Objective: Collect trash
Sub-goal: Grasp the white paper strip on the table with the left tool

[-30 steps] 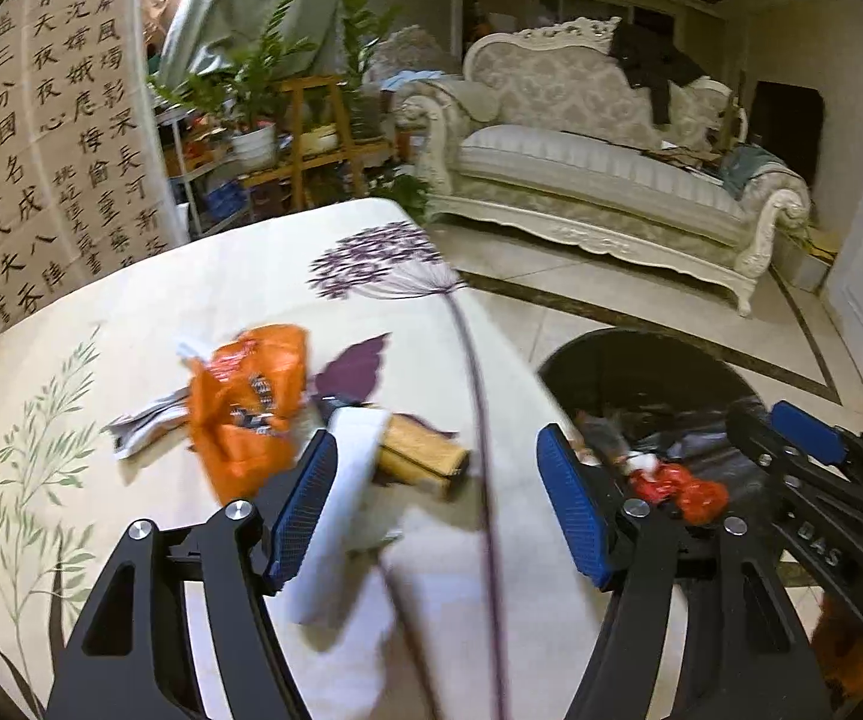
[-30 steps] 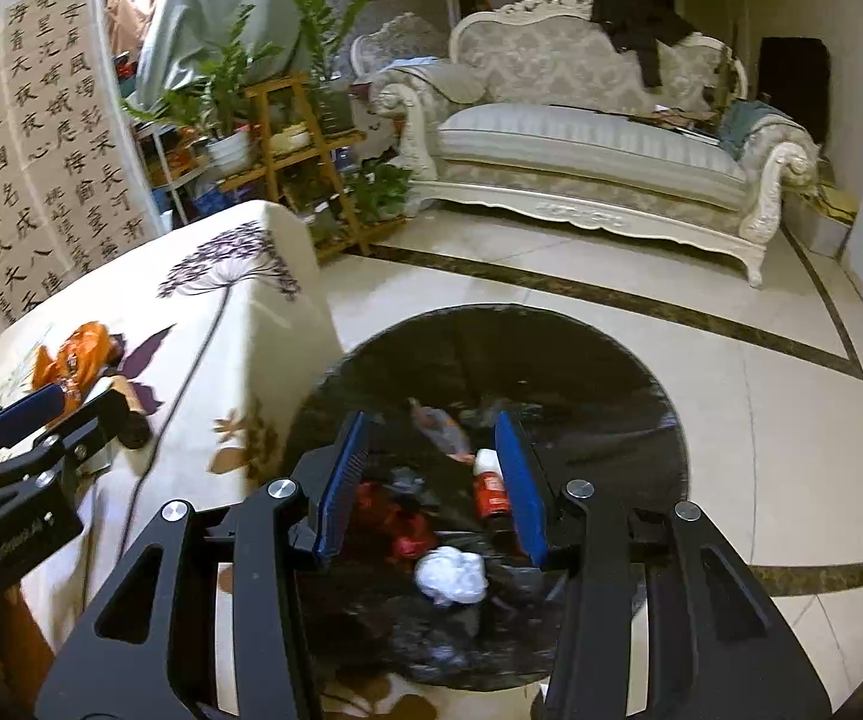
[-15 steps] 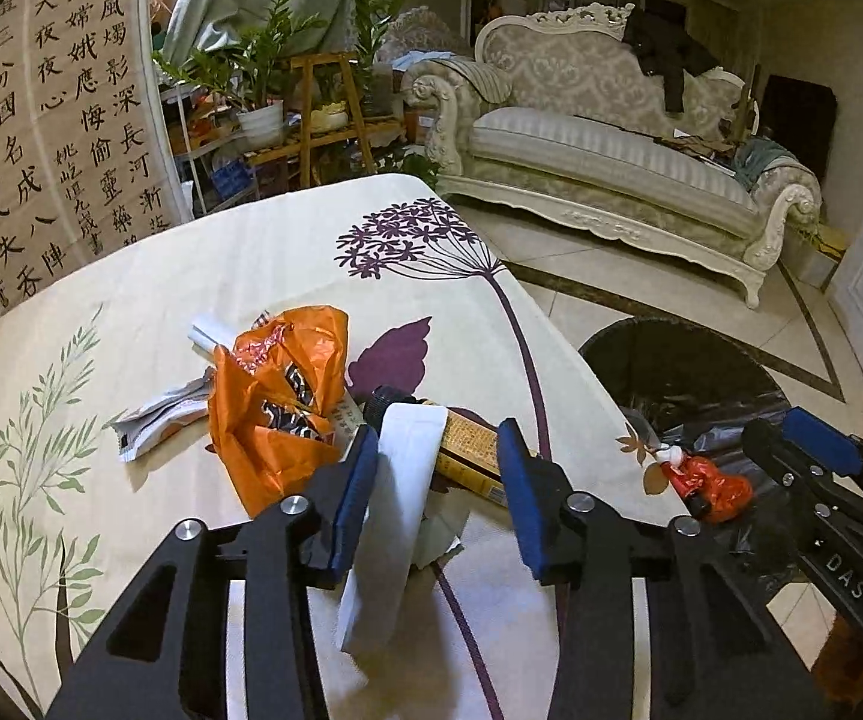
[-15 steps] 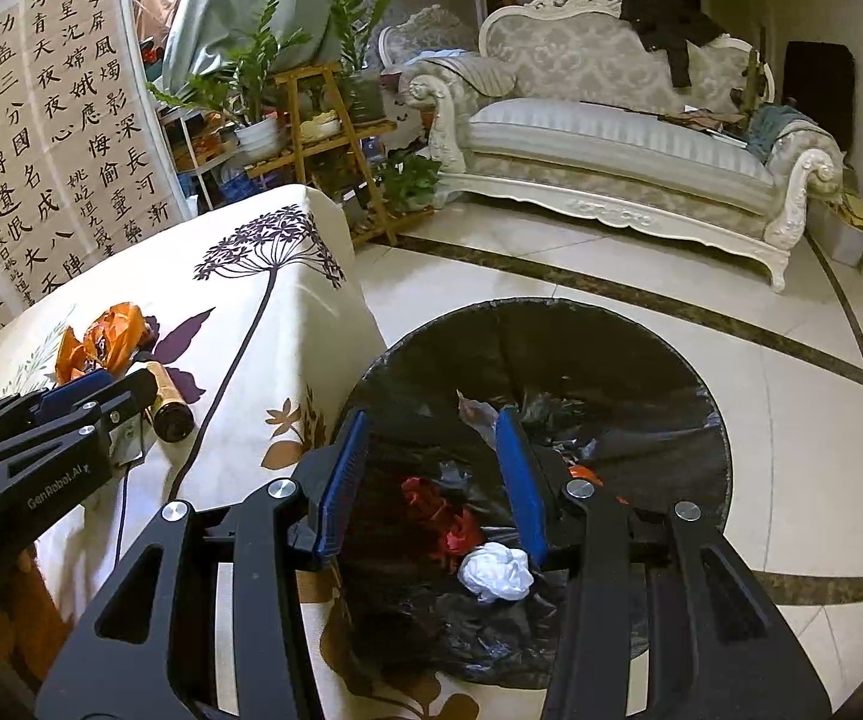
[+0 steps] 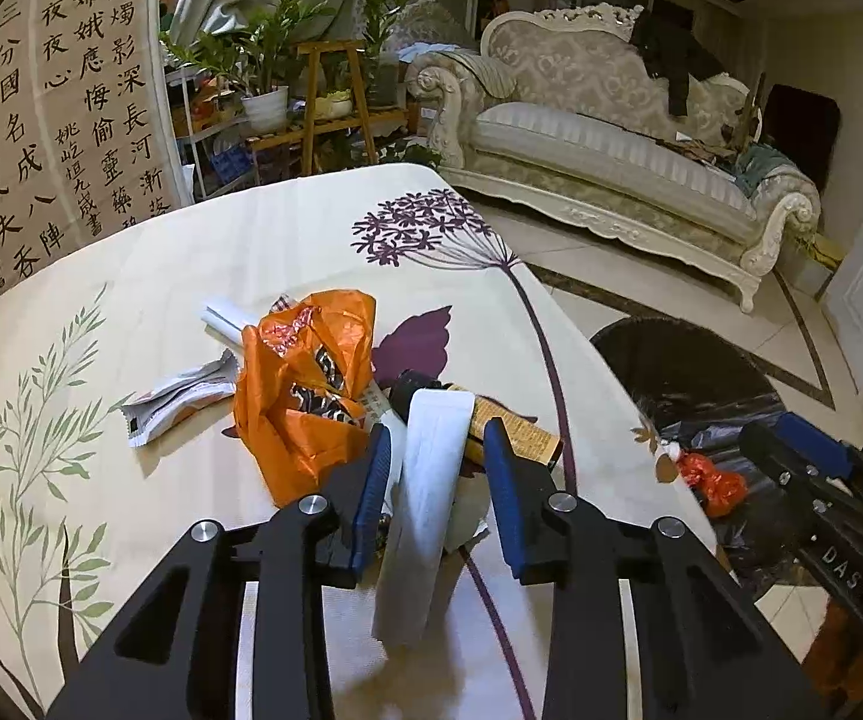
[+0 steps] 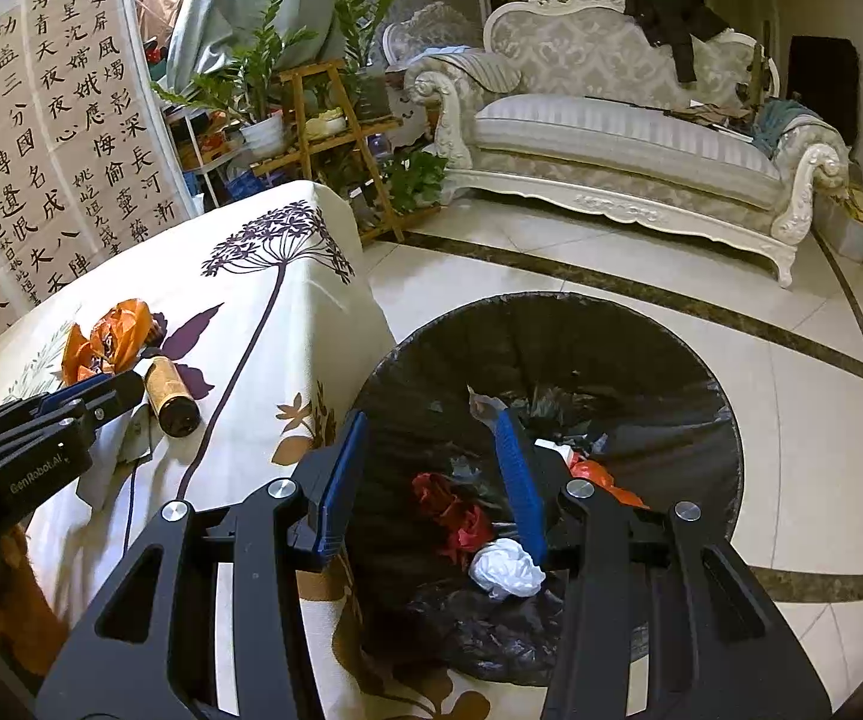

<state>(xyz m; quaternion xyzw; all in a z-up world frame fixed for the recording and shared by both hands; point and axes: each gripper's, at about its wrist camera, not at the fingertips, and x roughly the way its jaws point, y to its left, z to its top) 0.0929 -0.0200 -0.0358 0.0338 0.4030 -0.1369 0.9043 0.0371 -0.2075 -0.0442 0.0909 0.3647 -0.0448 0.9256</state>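
Since the earlier frame your left gripper [image 5: 434,474] has advanced over the desk [image 5: 191,264] and narrowed its jaws, which now flank the white paper strip [image 5: 431,468] at lower centre without visibly pinching it: a gap shows on either side. This placement brackets the flat, limp strip before closing. Just beyond lie a crinkled orange plastic bag [image 5: 305,384], a cylindrical gold-labelled bottle [image 5: 515,429] with a dark cap, and a folded foil wrapper [image 5: 176,399] at centre left. Your right gripper [image 6: 431,480] hangs over the round bin [image 6: 551,324] at lower centre, jaws spread and holding nothing, apparently waiting. The bin's glossy black liner holds red wrappers [image 6: 452,513] and a crumpled white tissue [image 6: 506,567].
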